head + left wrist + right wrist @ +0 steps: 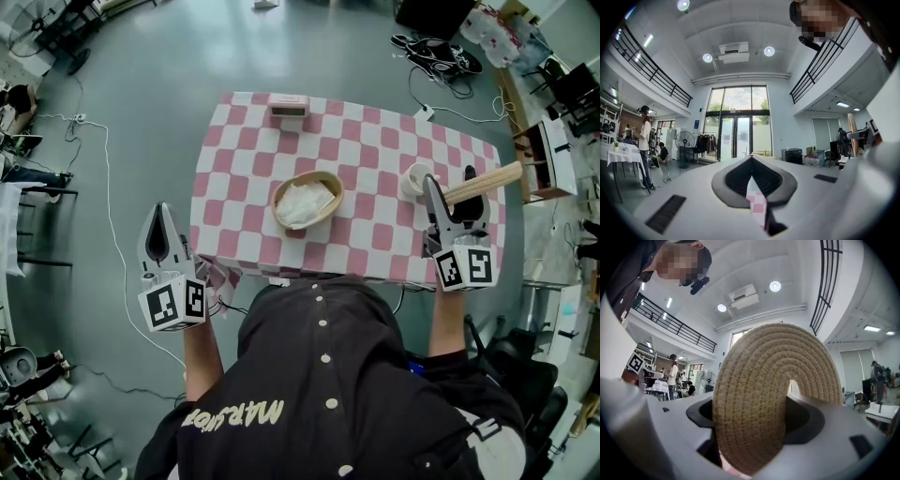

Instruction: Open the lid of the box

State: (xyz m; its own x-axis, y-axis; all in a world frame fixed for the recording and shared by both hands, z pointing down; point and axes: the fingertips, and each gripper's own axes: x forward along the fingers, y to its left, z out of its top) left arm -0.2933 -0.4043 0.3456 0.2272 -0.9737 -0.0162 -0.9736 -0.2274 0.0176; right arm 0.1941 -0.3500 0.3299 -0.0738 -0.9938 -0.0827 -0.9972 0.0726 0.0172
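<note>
On the pink-checked table (375, 141), an oval woven basket (323, 178) stands uncovered, with white cloth (304, 202) inside. Its round woven lid (483, 184) is off and held on edge over the table's right end, my right gripper (448, 202) shut on it. In the right gripper view the lid (773, 385) stands upright between the jaws and fills most of the picture. My left gripper (161, 220) hangs level beside the table's left edge, away from the basket, shut and holding nothing. A sliver of checked cloth (757, 206) shows through the slit between its jaws.
A small white cup (416, 178) sits just left of the held lid. A pink box (289, 110) stands at the table's far edge. Cables (103, 169) run over the grey floor to the left. Shelves (548, 155) and clutter stand to the right.
</note>
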